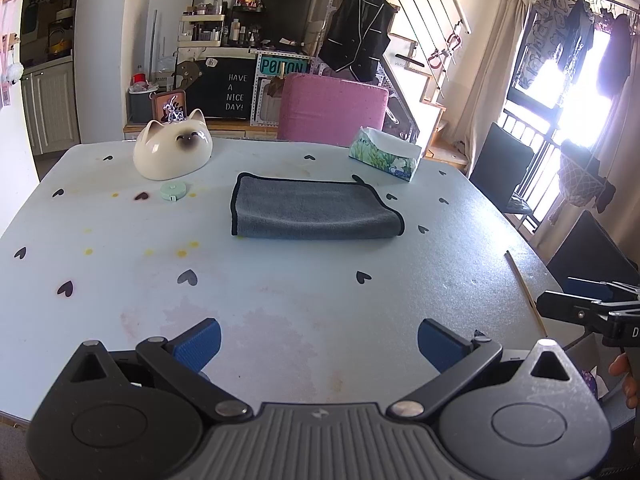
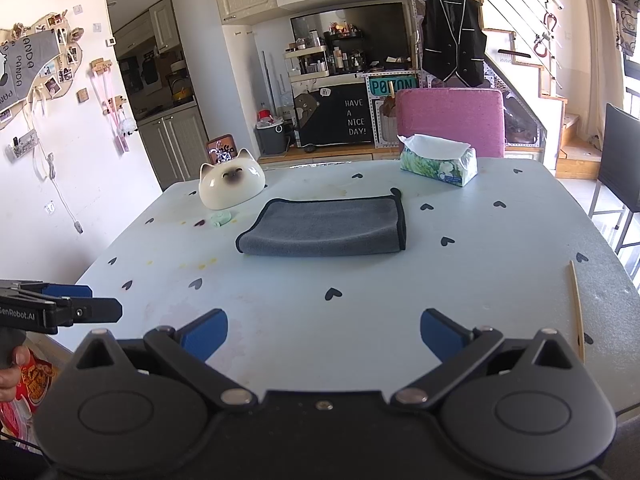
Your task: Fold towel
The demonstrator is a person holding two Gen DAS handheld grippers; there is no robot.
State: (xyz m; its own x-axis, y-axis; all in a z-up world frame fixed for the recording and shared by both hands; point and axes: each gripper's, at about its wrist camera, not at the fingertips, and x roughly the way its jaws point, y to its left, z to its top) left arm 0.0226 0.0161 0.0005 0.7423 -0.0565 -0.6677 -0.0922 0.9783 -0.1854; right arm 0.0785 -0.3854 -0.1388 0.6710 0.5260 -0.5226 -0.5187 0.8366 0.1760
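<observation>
A grey towel (image 1: 314, 208) with black trim lies folded into a rectangle on the pale blue table (image 1: 280, 300), past its middle. It also shows in the right wrist view (image 2: 328, 228). My left gripper (image 1: 319, 340) is open and empty, hovering over the table's near edge, well short of the towel. My right gripper (image 2: 324, 334) is open and empty too, at about the same distance from the towel. Each gripper shows at the edge of the other's view: the right one (image 1: 588, 304), the left one (image 2: 68, 304).
A white cat-shaped bowl (image 1: 172, 150) and a small green tape measure (image 1: 173, 192) sit at the back left. A tissue box (image 1: 386, 154) stands at the back right. A thin wooden stick (image 2: 577, 308) lies near the right edge. A pink chair (image 1: 334, 106) stands behind the table.
</observation>
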